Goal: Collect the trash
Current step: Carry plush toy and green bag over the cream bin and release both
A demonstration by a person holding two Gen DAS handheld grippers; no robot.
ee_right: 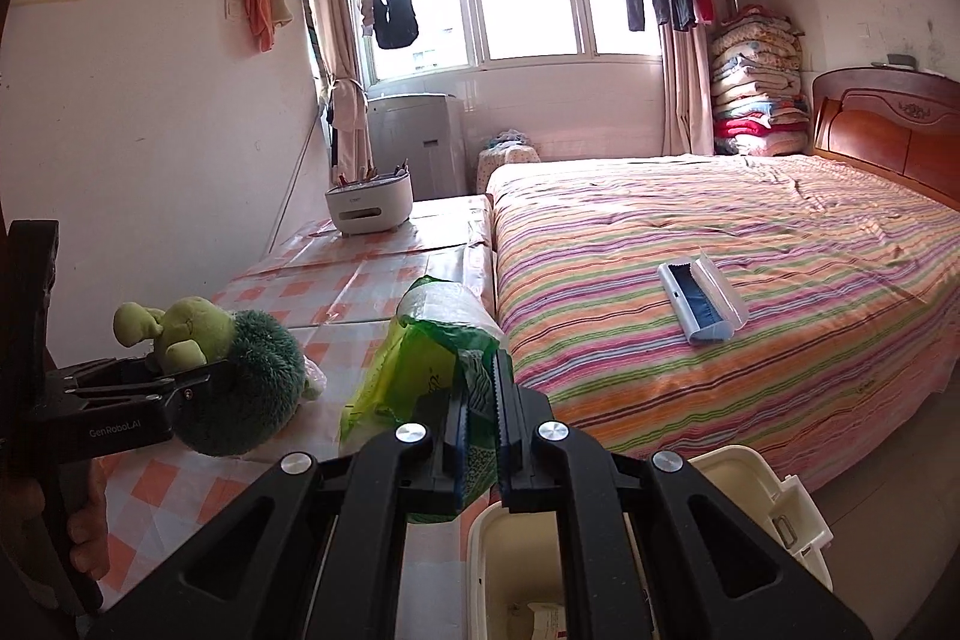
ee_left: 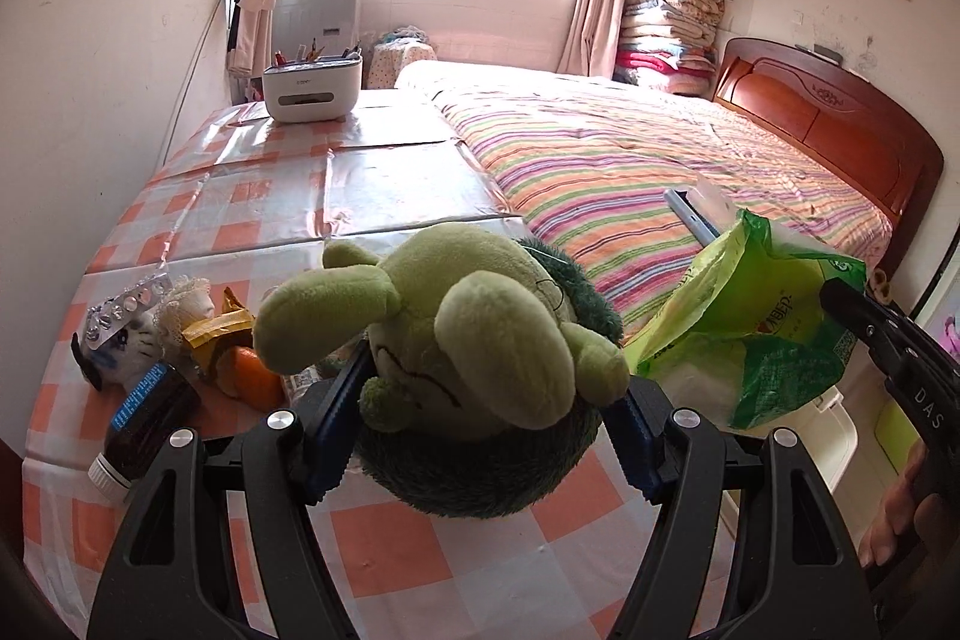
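**Both claws loaded at the table's corner**

Clamping a green plush toy between its blue pads, the left gripper holds it above the checked tablecloth; the right gripper is pinched tight on a crinkled green plastic bag, which hangs at the table's edge, above the open white bin on the floor; a narrow gap separates table from striped bed. Left of the plush lie a foil blister pack, a yellow wrapper, orange peel and a dark bottle, clustered near the table's front-left edge; the far tabletop is open up to a white pen holder. Fuzzy dark-green pile rings the toy's smooth pale face.
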